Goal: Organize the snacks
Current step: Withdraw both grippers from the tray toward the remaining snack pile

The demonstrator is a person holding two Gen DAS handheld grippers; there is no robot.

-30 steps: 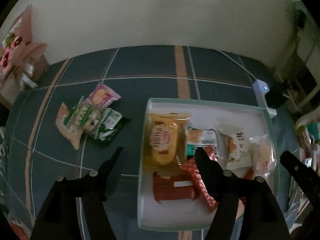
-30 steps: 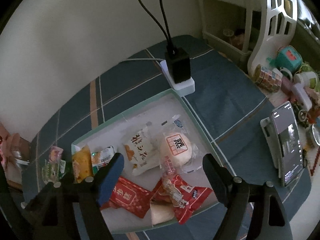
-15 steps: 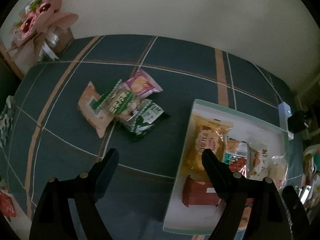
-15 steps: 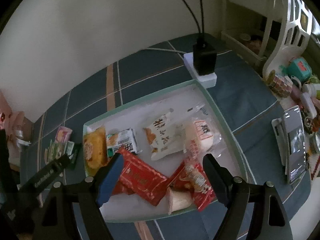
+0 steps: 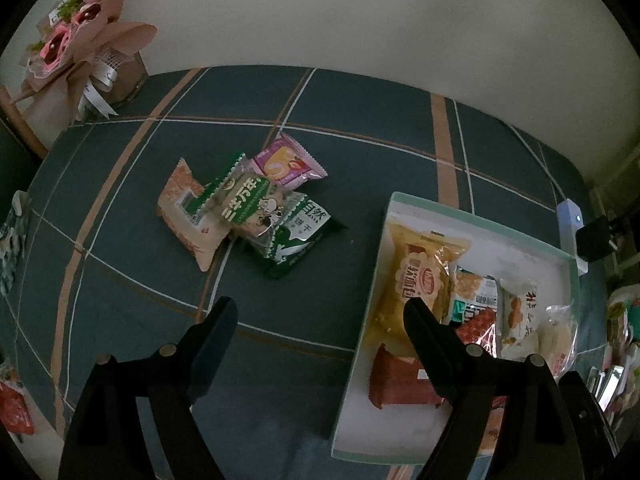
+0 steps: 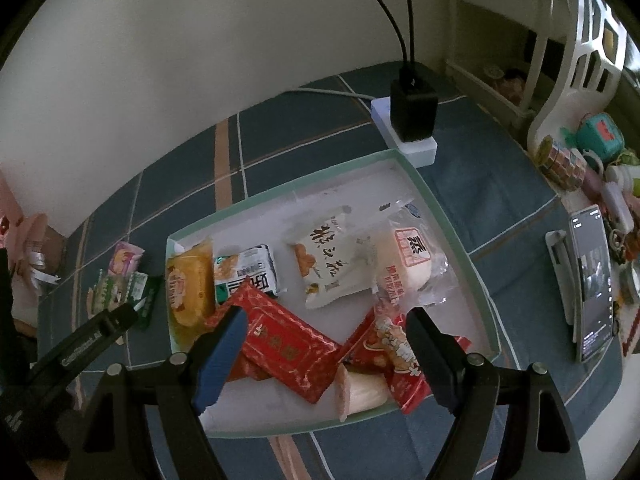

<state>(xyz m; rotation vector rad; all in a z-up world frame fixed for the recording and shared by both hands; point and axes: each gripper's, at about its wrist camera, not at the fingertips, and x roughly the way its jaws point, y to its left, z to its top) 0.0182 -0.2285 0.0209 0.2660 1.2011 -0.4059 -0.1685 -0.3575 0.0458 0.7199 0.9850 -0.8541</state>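
A pale green tray [image 6: 280, 196] holds several snack packets: a yellow one [image 6: 190, 288], a flat red one [image 6: 288, 344], a white one [image 6: 332, 256] and a wrapped bun [image 6: 408, 256]. My right gripper [image 6: 326, 320] hovers open above the tray's near half, over the red packet, with nothing between its fingers. A loose pile of snacks lies on the cloth left of the tray [image 5: 480, 220]: a peach packet [image 5: 188, 216], a green packet [image 5: 248, 204], a pink packet [image 5: 284, 162] and a dark green packet [image 5: 298, 232]. My left gripper [image 5: 320, 316] stands open and empty, nearer than the pile, its right finger over the tray's left edge.
A white power strip with a black charger [image 6: 412, 116] sits just behind the tray. A phone on a stand [image 6: 592, 280] and small toys [image 6: 600, 136] crowd the right side. A pink bouquet [image 5: 80, 40] stands at the far left by the wall.
My left gripper has swung left, off the middle of the tray toward the loose pile, and its jaws have spread wider. The right gripper has shifted slightly over the tray and stays open.
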